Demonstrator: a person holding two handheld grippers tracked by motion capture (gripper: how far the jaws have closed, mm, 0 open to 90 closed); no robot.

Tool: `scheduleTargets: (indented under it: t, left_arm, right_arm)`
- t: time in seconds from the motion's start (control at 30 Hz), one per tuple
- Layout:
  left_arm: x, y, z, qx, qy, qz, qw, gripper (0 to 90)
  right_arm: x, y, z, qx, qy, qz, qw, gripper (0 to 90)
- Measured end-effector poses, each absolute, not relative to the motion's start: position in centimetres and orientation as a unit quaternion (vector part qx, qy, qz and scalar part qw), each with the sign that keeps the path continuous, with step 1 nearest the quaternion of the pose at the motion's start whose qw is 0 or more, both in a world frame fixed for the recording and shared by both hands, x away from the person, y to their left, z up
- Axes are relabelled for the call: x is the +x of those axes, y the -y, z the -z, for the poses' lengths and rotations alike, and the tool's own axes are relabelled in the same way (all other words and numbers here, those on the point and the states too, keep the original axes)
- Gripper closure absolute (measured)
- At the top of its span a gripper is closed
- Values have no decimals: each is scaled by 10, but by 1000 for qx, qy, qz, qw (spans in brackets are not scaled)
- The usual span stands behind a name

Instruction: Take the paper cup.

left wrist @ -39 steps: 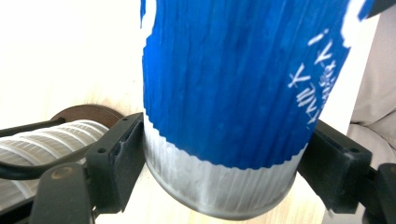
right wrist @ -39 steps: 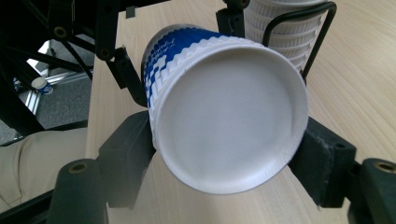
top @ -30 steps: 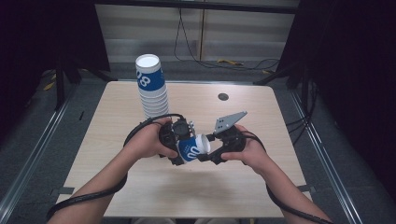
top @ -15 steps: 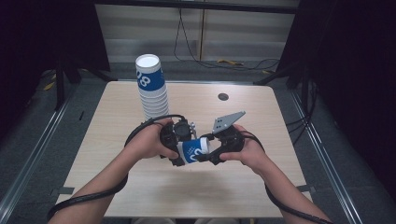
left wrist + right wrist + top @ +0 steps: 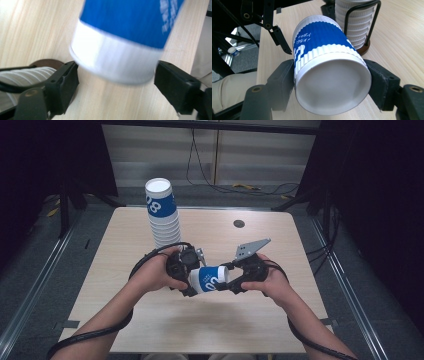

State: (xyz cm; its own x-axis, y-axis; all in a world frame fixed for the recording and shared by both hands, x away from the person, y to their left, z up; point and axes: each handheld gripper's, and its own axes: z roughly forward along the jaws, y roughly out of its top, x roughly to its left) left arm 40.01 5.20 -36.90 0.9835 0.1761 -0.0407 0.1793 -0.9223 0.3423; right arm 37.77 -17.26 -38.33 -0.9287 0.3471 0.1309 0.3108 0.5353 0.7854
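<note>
A blue and white ribbed paper cup (image 5: 212, 279) lies on its side in the air just above the table, held between both grippers. My left gripper (image 5: 192, 282) grips one white end of the cup (image 5: 120, 37), with a jaw touching each side; its jaws have just eased open a little. My right gripper (image 5: 231, 279) has just been closing and is shut on the other end. In the right gripper view the cup's flat bottom (image 5: 329, 75) faces the camera, with both jaws pressed on its sides.
A tall stack of the same cups (image 5: 162, 215) stands in a black wire holder on a brown base (image 5: 363, 48) at the table's back left. A small dark disc (image 5: 239, 223) lies near the back edge. The wooden table (image 5: 280, 320) has bare room in front.
The cup has shifted slightly to the right between the two grippers. Both hands stay almost where they were.
</note>
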Motion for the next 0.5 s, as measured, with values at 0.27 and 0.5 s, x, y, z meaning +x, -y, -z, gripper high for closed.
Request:
scheduleTargets:
  t: [0.27, 0.5]
  left_arm:
    - [396, -55, 367, 977, -97, 11, 190, 197]
    - [397, -58, 370, 972, -106, 11, 212, 190]
  right_arm:
    - [377, 175, 387, 196, -873, -446, 24, 284]
    - [376, 179, 391, 201, -867, -455, 25, 283]
